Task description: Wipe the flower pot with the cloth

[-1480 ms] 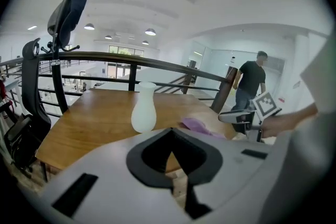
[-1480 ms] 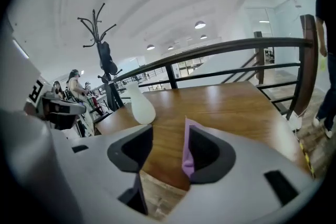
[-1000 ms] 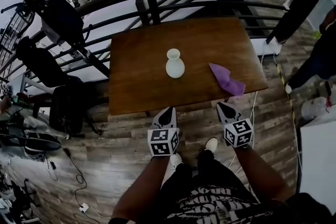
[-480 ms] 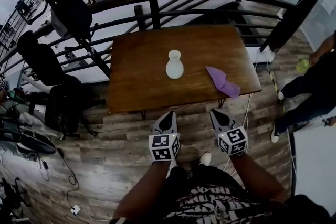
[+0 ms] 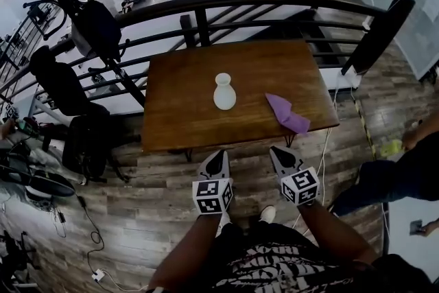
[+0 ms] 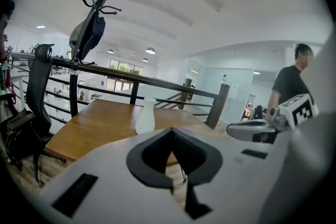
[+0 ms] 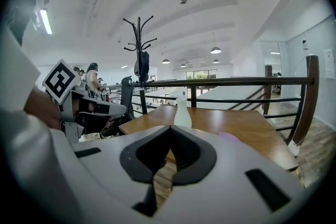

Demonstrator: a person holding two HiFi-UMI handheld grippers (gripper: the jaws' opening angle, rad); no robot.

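1. In the head view I see my left gripper (image 5: 219,154) at lower centre of the frame, over the wooden floor (image 5: 158,216), short of the table's near edge. In the left gripper view its jaws are pressed together at the tips, with nothing between them.
2. My right gripper (image 5: 276,150) sits just to the right of it in the same view, also over the floor and apart from the table. In the right gripper view its jaws meet at the tips and pinch nothing.
3. The white flower pot (image 5: 224,92) stands upright near the middle of the brown wooden table (image 5: 178,116), at the centre of the frame, untouched by either gripper.
4. The purple cloth (image 5: 288,113) lies crumpled on the table to the right of the pot, close to the near right corner and well apart from the pot.
5. A dark metal railing (image 5: 240,0) curves behind the table across the upper part of the frame.
6. At the upper left stands a coat stand with a dark bag (image 5: 96,27) hanging on it, and a black chair (image 5: 58,82) below it.
7. A person's legs (image 5: 384,178) show at the right edge.
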